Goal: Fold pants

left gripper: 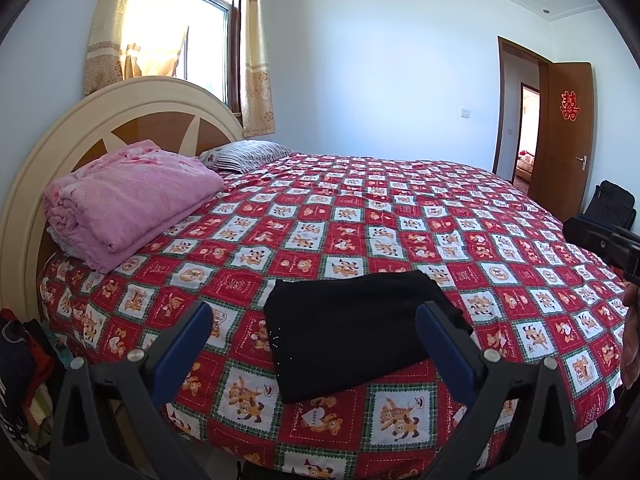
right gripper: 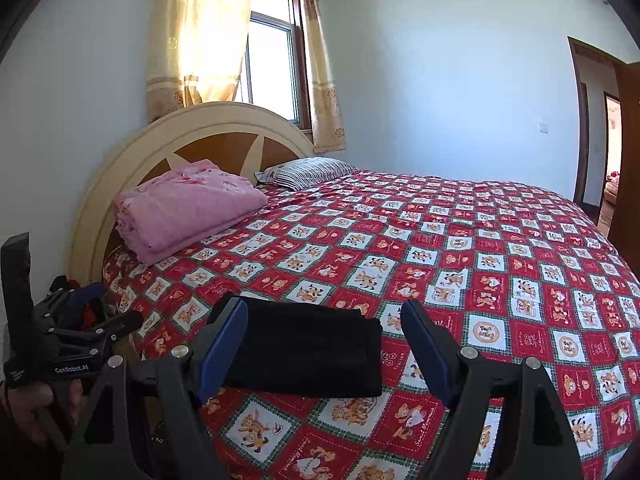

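**Black pants sit folded near the bed's edge, both grippers held off**

On the near edge of the bed, the black pants [left gripper: 352, 328] lie as a compact rectangle on the red cartoon-print bedspread [left gripper: 360, 216], and from here they look folded down already, layers stacked, edges fairly square. The left gripper [left gripper: 316, 344] hangs above and short of the bundle, jaws spread wide, blue pads [left gripper: 180, 352] either side of the cloth in the picture but touching nothing. Over to the right wrist view: same story, the right gripper [right gripper: 324, 348] stands wide open with nothing between its fingers, the pants [right gripper: 308, 352] resting on the bedspread [right gripper: 480, 248] just ahead of it. The left gripper [right gripper: 86, 294] shows there too, at the left edge and clear of the pants.

Further up the bed, a folded pink quilt [left gripper: 128, 200] and a striped pillow [left gripper: 248, 154] sit by the cream headboard [left gripper: 120, 100], well apart from the action.

By the look of it, the task is at or near its finish. If one more touch is called for, the sound play is a gentle one: come down flat, press along the top layer to settle it, and nudge any stray corner in line without pinching deep, since a deep pinch could lift several layers and pull the stack askew. The far right corner of the bundle looks a shade looser and bears watching.
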